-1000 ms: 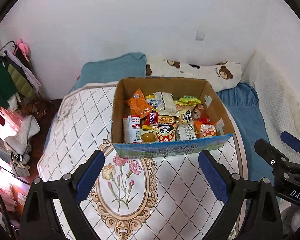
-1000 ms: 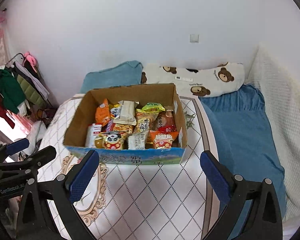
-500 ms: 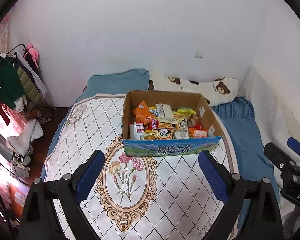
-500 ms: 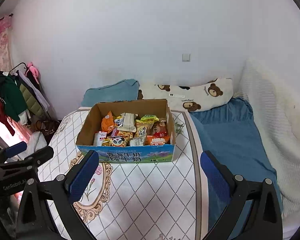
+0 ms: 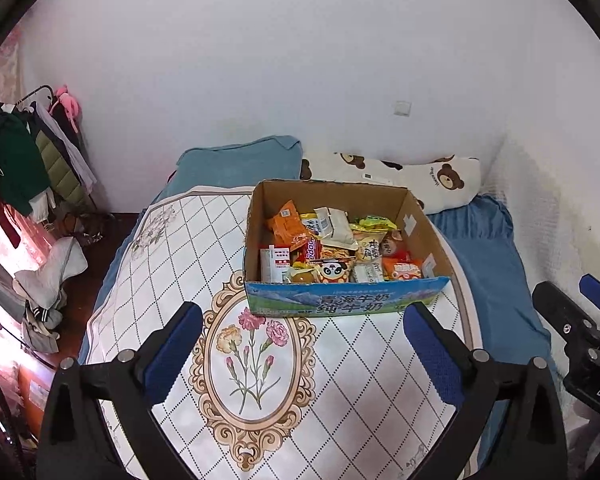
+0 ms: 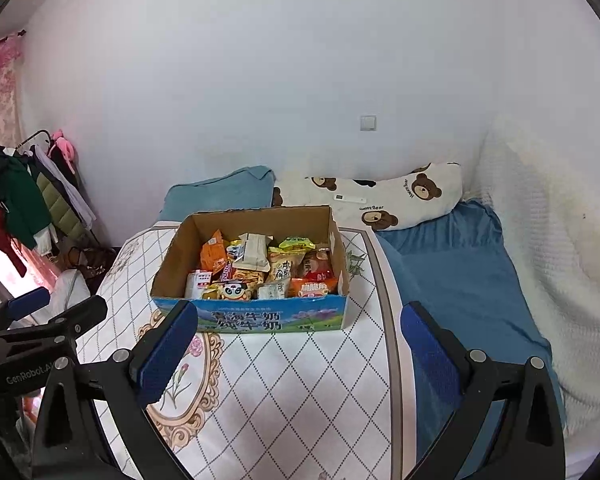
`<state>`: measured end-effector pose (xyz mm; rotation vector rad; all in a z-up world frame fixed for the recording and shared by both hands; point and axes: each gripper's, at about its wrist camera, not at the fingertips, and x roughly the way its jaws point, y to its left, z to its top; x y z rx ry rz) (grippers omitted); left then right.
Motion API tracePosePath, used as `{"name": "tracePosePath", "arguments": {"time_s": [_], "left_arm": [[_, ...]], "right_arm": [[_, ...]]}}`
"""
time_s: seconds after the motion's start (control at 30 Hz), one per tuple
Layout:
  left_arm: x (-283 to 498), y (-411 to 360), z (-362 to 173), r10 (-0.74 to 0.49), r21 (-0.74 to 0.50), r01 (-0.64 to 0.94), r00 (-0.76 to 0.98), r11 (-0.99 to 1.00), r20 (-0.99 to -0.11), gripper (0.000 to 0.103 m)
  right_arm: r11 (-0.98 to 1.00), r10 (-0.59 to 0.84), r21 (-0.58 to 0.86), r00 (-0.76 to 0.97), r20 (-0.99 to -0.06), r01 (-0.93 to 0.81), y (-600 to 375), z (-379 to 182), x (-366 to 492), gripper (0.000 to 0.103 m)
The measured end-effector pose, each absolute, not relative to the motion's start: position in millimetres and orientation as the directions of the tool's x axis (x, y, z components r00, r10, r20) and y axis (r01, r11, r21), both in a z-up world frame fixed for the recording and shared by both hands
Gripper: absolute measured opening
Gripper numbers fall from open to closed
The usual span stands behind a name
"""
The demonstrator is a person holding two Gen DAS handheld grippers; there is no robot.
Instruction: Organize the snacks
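Observation:
A cardboard box [image 5: 422, 224] [image 6: 174, 252] with a blue printed front stands on a white patterned mat [image 5: 180, 264] [image 6: 300, 376] on the bed. It is full of snack packets [image 5: 332, 224] [image 6: 256, 250], among them an orange bag [image 5: 286, 222] and a panda-faced pack [image 5: 334, 271]. My left gripper [image 5: 302, 354] is open and empty, held back from the box front. My right gripper [image 6: 298, 354] is open and empty, also short of the box. Each gripper shows at the edge of the other's view.
A blue pillow [image 5: 236, 164] and a bear-print pillow [image 5: 432, 178] lie behind the box against the white wall. A blue sheet [image 6: 456, 264] and a white blanket [image 6: 548, 240] lie to the right. A clothes rack [image 5: 24, 160] stands at the left, off the bed.
Both grippers have pulled back and up from the box, which now looks smaller and farther. Both stay open and empty. The box and snacks have not moved.

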<state>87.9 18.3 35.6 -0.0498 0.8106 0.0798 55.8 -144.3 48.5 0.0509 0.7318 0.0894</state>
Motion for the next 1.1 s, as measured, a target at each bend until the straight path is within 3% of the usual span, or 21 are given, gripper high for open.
{"name": "tracePosePath", "arguments": {"time_s": [0.63,1.1], "left_arm": [[166.7,24.7,-26.1,0.1,0.03,-0.125,0.604,0.992,-0.791,0.103],[176.7,22.2,-33.8,0.092,0.03,-0.115,0.592,0.993,-0.801,0.103]], "right_arm": [[0.998,0.061,0.062,0.705,-0.706,-0.024,-141.5,-9.4,142.2,0.103],[0.998,0.061,0.058,0.681,-0.729,-0.028,-138.3,-30.5,161.6,0.103]]}}
